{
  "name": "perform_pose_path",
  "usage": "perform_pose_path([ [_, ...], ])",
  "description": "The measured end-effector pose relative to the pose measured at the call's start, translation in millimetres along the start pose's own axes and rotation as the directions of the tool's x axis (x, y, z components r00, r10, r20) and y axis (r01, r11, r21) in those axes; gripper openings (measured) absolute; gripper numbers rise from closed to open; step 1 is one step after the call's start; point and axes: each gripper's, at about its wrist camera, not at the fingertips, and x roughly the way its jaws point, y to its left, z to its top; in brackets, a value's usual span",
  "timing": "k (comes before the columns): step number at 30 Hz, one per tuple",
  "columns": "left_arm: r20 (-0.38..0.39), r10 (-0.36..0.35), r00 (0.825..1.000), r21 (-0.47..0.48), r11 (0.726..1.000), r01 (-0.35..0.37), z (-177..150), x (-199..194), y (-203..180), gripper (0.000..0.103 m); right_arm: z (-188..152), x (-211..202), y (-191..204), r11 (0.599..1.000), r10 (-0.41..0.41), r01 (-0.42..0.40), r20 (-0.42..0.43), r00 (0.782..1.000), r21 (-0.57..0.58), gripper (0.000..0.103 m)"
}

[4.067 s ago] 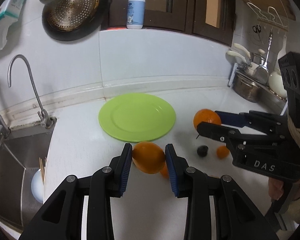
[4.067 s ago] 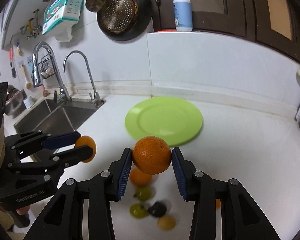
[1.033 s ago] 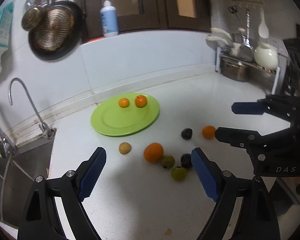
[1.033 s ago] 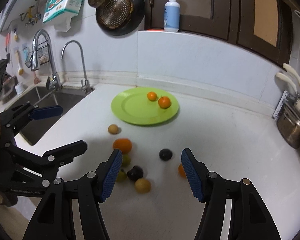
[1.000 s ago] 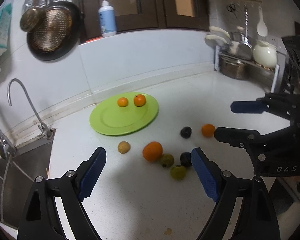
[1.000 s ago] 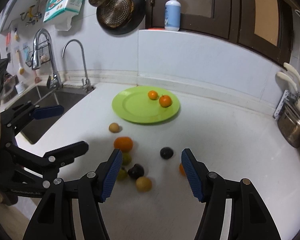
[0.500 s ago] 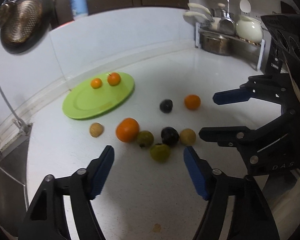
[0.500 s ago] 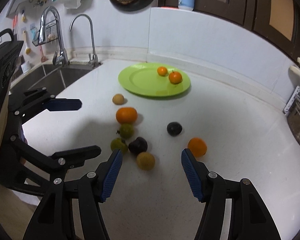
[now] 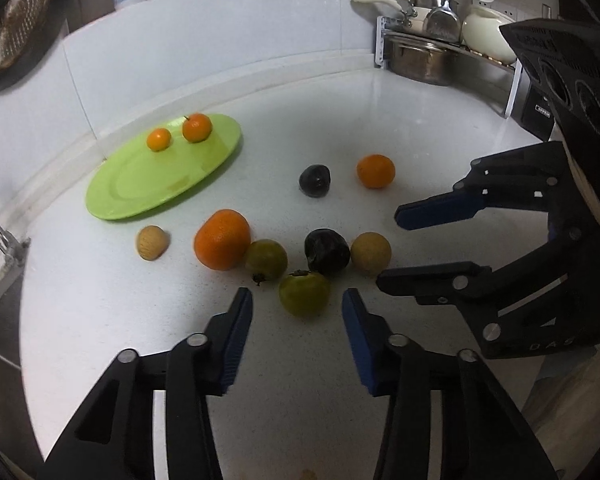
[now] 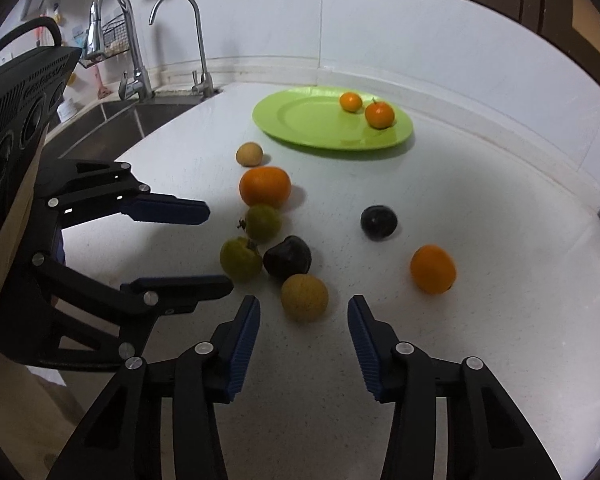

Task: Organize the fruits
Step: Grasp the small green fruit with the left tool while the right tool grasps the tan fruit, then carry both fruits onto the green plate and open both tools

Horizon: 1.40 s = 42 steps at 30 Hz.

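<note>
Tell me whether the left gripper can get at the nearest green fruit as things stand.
Probably yes. The left gripper has its closing jaws on either side of the green fruit, nothing between. A second green fruit and a dark plum crowd it behind.

Two matching handheld claws, built from matte black plastic bars joined by round silver screws. Each left claw [image 9: 297, 308] finger ends in a flat blue ribbed pad [image 9: 238, 334]; the right claw [image 10: 303, 320] carries the same blue ribbed pads [image 10: 365, 346]. Seen from the side, each tool has a blocky black housing with a ridged top and round openings in its face. The right tool's frame bears pale raised letters, "DAS", near its lower edge. A band of cream-coloured cloth [image 10: 14, 216] shows beside the left tool's housing.
</note>
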Motion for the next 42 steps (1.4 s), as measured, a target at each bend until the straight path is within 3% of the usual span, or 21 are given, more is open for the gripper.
perform_pose_path([
  [20, -0.039, -0.068, 0.997, -0.095, 0.993, 0.064, 1.7, 15.6, 6.5, 0.03, 1.1, 18.4, -9.0, 0.997, 0.065, -0.064, -0.023, 0.998, 0.035, 0.034],
  [23, -0.037, -0.061, 0.997, -0.094, 0.994, 0.058, 2.3, 15.2, 5.2, 0.03, 0.6, 19.4, -9.8, 0.997, 0.062, -0.061, -0.023, 0.998, 0.041, 0.03],
  [42, 0.06, 0.006, 0.998, -0.141, 0.99, 0.002, 7.7, -32.8, 13.9, 0.03, 10.0, -9.8, -4.1, 0.996, 0.042, -0.047, 0.063, 0.997, 0.07, 0.03],
])
